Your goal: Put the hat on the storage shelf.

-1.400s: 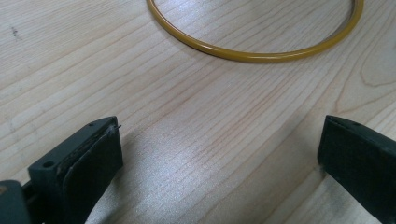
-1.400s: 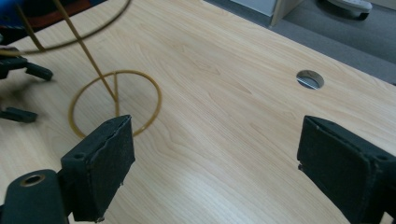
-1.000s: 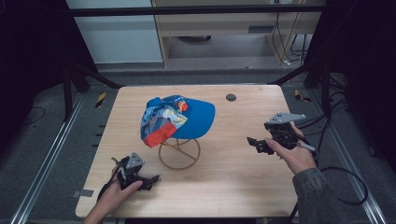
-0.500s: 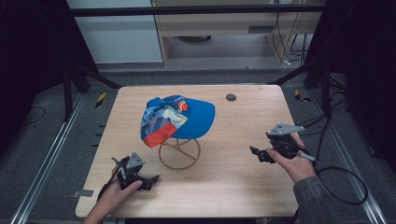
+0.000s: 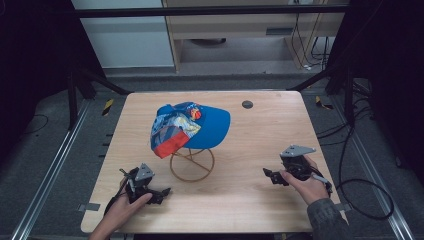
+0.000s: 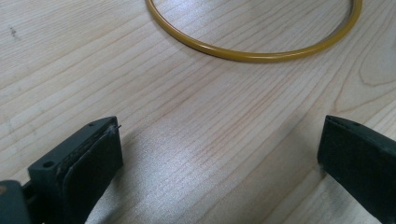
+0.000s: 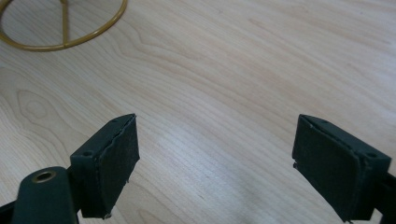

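Note:
A blue cap (image 5: pixel 190 126) with a colourful printed side and a red edge sits on a gold wire stand (image 5: pixel 192 164) at the middle of the wooden table (image 5: pixel 250 135). My left gripper (image 5: pixel 159 193) rests near the front left of the table, open and holding nothing; the stand's gold ring (image 6: pixel 252 49) lies just ahead of its jaws. At the front right my right gripper (image 5: pixel 270 176) is low over the wood, open and holding nothing, with the gold ring (image 7: pixel 60 32) ahead to its upper left.
A small dark round disc (image 5: pixel 247 104) lies at the table's far right. Metal frame rails (image 5: pixel 50 170) run along both sides of the table, and cables (image 5: pixel 360 190) trail on the floor to the right.
My right gripper has moved toward the table's front edge and come down close to the wood. The left gripper and the cap have stayed put.

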A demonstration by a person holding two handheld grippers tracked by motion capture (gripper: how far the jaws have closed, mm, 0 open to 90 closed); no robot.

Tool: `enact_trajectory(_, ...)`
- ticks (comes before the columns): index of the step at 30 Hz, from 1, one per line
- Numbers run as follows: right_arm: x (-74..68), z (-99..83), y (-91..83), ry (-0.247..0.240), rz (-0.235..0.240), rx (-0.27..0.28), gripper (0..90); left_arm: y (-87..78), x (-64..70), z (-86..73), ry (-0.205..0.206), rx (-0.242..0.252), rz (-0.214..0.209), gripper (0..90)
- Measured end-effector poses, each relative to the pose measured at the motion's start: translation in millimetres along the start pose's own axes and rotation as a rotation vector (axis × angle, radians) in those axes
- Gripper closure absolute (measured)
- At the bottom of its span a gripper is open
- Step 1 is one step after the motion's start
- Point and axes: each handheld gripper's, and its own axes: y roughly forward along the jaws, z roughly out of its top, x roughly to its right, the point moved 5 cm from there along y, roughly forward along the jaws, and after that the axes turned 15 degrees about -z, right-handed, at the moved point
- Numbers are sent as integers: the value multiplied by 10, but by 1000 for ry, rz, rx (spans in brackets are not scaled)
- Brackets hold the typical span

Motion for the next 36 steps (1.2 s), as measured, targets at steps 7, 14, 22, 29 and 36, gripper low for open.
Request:
enact_trajectory(7,-116,-123,146,19,15,-22,147,0,0,0,0,0,0,0)
enact_trajectory(14,-262,-144,289,42,24,-14,131,0,1,0,1,-1,-1,0)
enact_trajectory(22,-373,-195,397,61,19,-38,78,0,1,0,1,0,-1,0)
enact_trajectory(29,-395,-217,423,70,8,-38,69,0,1,0,0,0,-1,0)
enact_trajectory(36,-424,-229,424,58,-9,-27,64,0,1,0,1,0,-1,0)
